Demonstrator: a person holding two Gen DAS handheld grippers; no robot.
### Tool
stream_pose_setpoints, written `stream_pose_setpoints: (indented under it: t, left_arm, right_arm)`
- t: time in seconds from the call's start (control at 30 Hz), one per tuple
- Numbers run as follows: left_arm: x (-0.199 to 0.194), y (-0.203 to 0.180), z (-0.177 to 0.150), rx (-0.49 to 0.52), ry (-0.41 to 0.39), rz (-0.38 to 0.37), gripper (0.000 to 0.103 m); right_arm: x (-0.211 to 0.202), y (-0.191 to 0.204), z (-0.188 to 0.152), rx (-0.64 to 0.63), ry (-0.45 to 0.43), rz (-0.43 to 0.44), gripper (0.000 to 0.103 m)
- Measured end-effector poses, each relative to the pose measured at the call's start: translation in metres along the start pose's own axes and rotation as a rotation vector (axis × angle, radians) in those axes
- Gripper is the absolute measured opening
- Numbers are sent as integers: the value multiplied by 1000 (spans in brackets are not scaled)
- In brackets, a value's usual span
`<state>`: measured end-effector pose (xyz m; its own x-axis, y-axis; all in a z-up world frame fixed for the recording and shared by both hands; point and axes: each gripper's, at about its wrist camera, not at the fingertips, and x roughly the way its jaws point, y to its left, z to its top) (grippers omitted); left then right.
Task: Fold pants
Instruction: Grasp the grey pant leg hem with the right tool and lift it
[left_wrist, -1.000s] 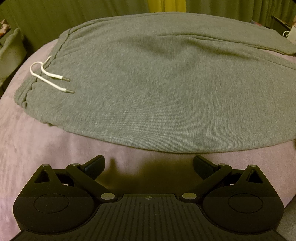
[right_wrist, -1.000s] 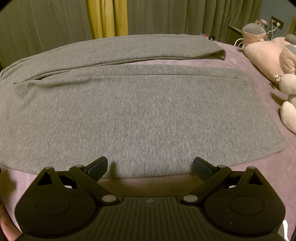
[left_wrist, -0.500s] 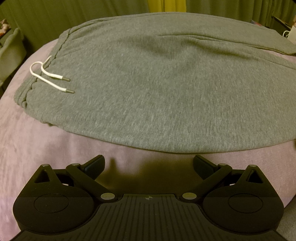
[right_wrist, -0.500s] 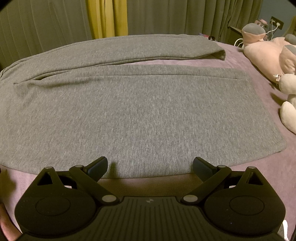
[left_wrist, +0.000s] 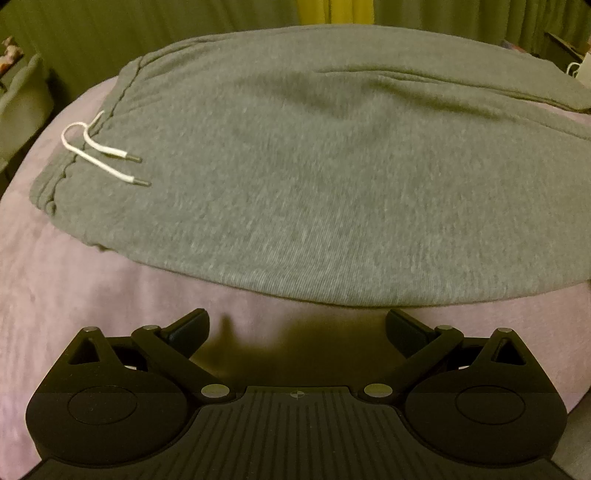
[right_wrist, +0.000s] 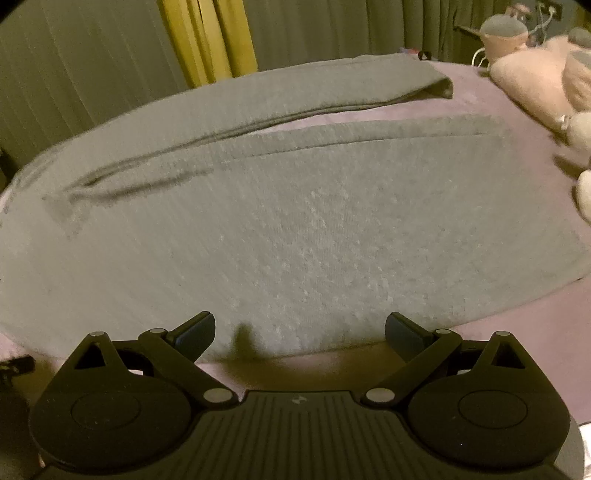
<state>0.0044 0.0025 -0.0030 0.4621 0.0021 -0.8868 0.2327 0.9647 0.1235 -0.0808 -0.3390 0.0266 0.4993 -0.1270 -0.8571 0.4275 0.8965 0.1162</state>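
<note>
Grey sweatpants (left_wrist: 314, 177) lie flat across a mauve bed cover (left_wrist: 74, 288). Their waistband with a white drawstring (left_wrist: 99, 155) is at the left in the left wrist view. In the right wrist view both legs (right_wrist: 295, 229) stretch to the right, the far leg ending in a hem (right_wrist: 439, 86). My left gripper (left_wrist: 297, 326) is open, just short of the pants' near edge, nothing between its fingers. My right gripper (right_wrist: 299, 328) is open too, its fingertips over the near edge of the closer leg.
Pink plush toys (right_wrist: 543, 77) lie on the bed at the far right in the right wrist view. Olive and yellow curtains (right_wrist: 207, 40) hang behind the bed. A pale chair-like shape (left_wrist: 22, 99) sits left of the bed in the left wrist view.
The right gripper has tilted and shifted forward, so the pants look slanted and blurred and its tips now overlap the near edge. The left gripper has barely moved.
</note>
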Motion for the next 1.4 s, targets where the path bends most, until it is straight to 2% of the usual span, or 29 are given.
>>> stream_pose_setpoints:
  t: [0.07,0.13,0.23,0.37,0.47,0.57,0.7,0.77,0.9,1.03,1.17,1.27,1.3,1.37,1.4]
  left_arm:
    - [-2,0,4,-15,-17,14,103]
    - [-4,1,10,-45,-53,41,103]
    - [-5,2,25,-126,-123,79,103]
    - [10,3,54,-213,-161,69,103]
    - [24,9,59,-278,-233,115,103]
    - [33,23,54,-329,-312,163,103]
    - [41,40,55,-426,-341,217,103]
    - [47,37,57,-405,-346,232,103]
    - [58,24,58,-294,-339,244,103]
    - [67,22,62,-279,-330,232,103]
    - [73,19,63,-273,-309,233,103]
    - [72,18,62,-272,-309,240,103]
    - [73,17,62,-268,-310,245,103]
    - [73,13,61,-260,-313,257,103]
    - [73,13,61,-258,-313,259,103]
  right_arm:
    - [-5,-3,5,12,-33,30,99]
    - [-14,-5,16,9,-111,41,99]
    - [-24,-1,44,-21,-258,-26,99]
    - [-17,3,96,10,-416,-40,99]
    - [22,9,150,13,-269,2,99]
    - [61,16,196,49,-234,7,99]
    - [126,23,265,155,-171,-36,98]
    - [160,29,298,201,-158,-55,97]
    - [223,27,349,336,-120,-80,96]
    - [269,16,374,459,-109,-151,96]
    - [302,12,384,443,-63,-260,96]
    - [315,6,388,437,-82,-322,96]
    - [317,5,387,428,-83,-338,91]
    - [318,6,386,379,-85,-379,70]
    - [319,6,386,340,-91,-398,51]
